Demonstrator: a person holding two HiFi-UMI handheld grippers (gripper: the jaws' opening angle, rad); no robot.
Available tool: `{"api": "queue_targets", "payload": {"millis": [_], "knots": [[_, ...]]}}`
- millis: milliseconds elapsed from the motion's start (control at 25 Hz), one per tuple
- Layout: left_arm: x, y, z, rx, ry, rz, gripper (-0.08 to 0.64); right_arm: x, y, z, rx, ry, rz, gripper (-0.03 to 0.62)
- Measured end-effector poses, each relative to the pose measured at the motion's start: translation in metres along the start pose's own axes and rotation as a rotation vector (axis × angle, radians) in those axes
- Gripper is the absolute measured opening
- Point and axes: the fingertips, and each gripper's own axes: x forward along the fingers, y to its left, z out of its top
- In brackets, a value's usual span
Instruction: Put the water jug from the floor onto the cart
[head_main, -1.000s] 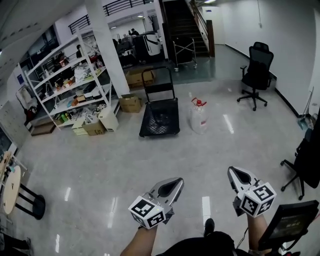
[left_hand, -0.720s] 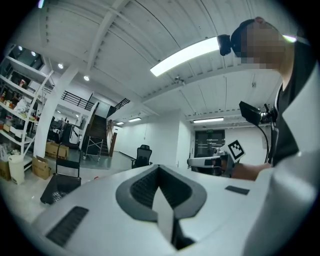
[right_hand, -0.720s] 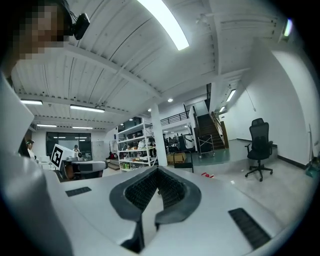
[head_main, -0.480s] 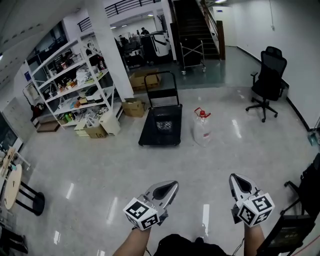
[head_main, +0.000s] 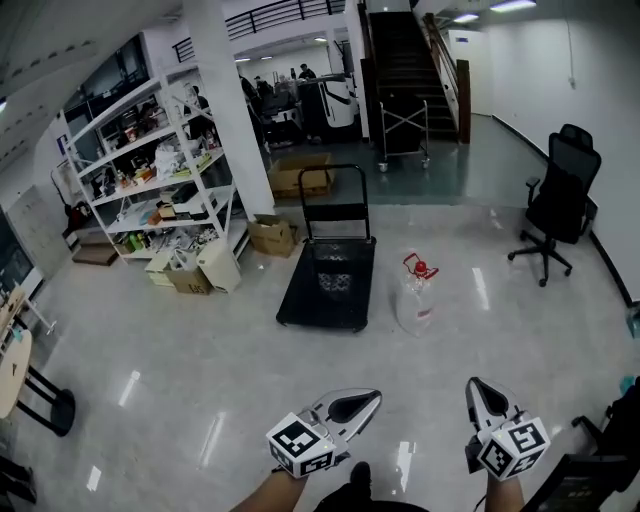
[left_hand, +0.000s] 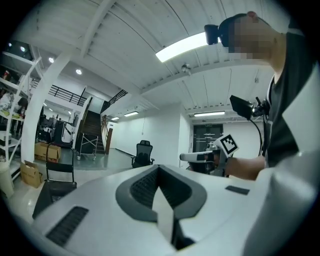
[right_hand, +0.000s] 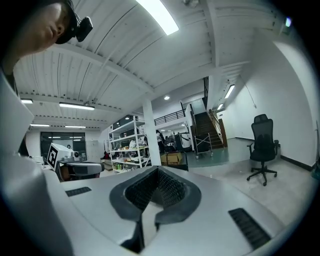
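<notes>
The water jug (head_main: 414, 302) stands upright on the polished floor, at about one o'clock from the person and well ahead of both grippers. It is just beside the cart (head_main: 330, 290), on the cart's three o'clock side and apart from it. The cart's flat black deck is bare, and its push handle (head_main: 334, 192) rises at the twelve o'clock end.

The left gripper (head_main: 371, 397) and the right gripper (head_main: 475, 386) point forward, low in the head view. Each has its jaws pressed together with nothing between them, as both gripper views confirm.

The jug is clear, thin-walled plastic with a red cap and carry loop (head_main: 421, 268) at the neck. From this far off, how full it is cannot be read, though it looks to hold some water. If it does, it will probably be heavy, and its weight will shift as it tilts. The smooth round walls would likely slip and flex under narrow pads. The red loop at the neck looks like the surest hold. The other gripper could steady the body low down while the jug is lifted over the deck edge.
</notes>
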Motion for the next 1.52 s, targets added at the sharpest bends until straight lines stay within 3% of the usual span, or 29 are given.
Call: {"api": "queue_targets", "payload": {"millis": [280, 560, 840, 1120, 1280, 1520], "knots": [[0.053, 0.116, 0.029, 0.047, -0.008, -0.062, 0.000, 0.115, -0.031, 0.041, -0.048, -0.028, -0.035, -0.006], [0.115, 0.201, 0.040, -0.023, -0.013, -0.064, 0.000, 0.200, -0.074, 0.057, -0.039, -0.004, -0.038, -0.006], [0.203, 0.273, 0.039, -0.037, -0.001, -0.010, 0.000, 0.284, -0.169, 0.062, -0.005, -0.011, -0.024, -0.006], [0.305, 0.347, 0.069, -0.039, -0.006, 0.076, 0.000, 0.364, -0.270, 0.104, -0.008, -0.031, 0.048, -0.006], [0.351, 0.382, 0.075, -0.034, -0.019, 0.109, 0.000, 0.407, -0.327, 0.109, 0.014, -0.027, 0.040, -0.006], [0.399, 0.446, 0.066, -0.027, 0.019, 0.135, 0.000, 0.476, -0.376, 0.104, 0.031, -0.011, 0.039, -0.006]]}}
